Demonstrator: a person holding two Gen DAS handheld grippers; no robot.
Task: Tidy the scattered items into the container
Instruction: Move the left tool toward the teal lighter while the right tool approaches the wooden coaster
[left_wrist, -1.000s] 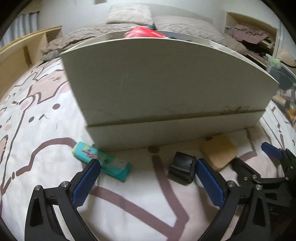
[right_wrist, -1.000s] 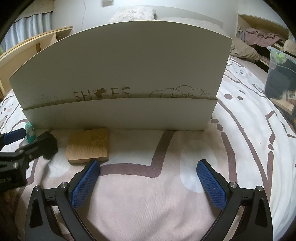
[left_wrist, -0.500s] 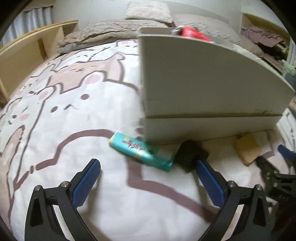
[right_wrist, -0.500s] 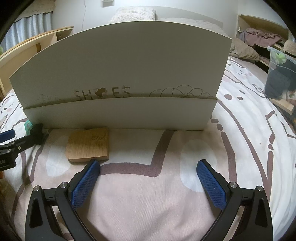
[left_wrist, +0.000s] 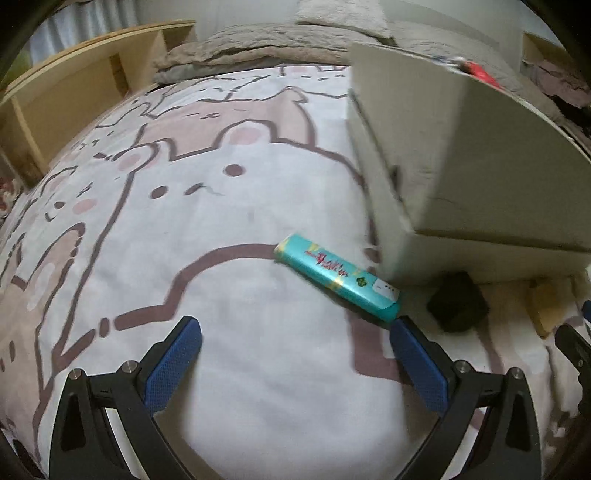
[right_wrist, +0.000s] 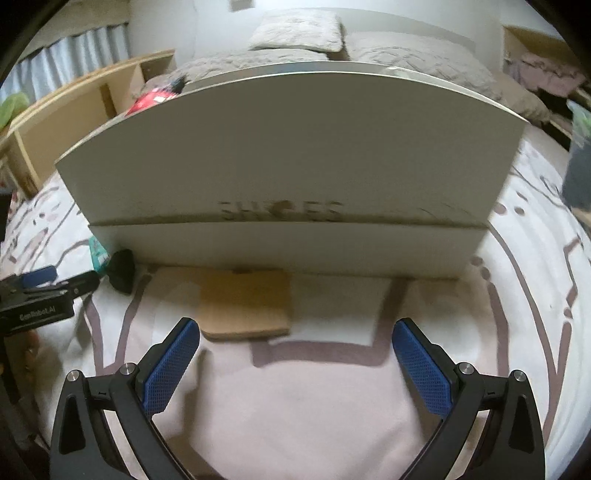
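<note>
The left gripper (left_wrist: 295, 347) is hovering low over the bedspread (left_wrist: 184, 221) with its blue-padded fingers (left_wrist: 173, 360) spread wide and gripping nothing, filling the bottom of its own view. Just above the right pad, right of centre, a teal packet (left_wrist: 336, 282) is lying flat on the cartoon-printed cover, slanting down toward the right, its lower end sitting near the corner of the white cardboard box (left_wrist: 461, 166) that is taking up the upper right of that frame. To the right of the packet, a small black object (left_wrist: 458, 301) is resting against the foot of the box, and further right a tan wooden piece (left_wrist: 546, 306) is showing, blurred, at the edge. Something red (left_wrist: 480, 74) is poking above the box rim near the top right. In the right wrist view, the right gripper (right_wrist: 295, 349) is likewise standing wide apart and empty at the bottom of the frame, facing the long side of the box, where the printed word is smeared by blur. The wooden piece is lying flat on the cover in front of the box, just above the left pad, slightly left of centre. The black object and a sliver of the teal packet are peeking out at the box's left corner, and the left gripper is reaching in from the left edge.
</note>
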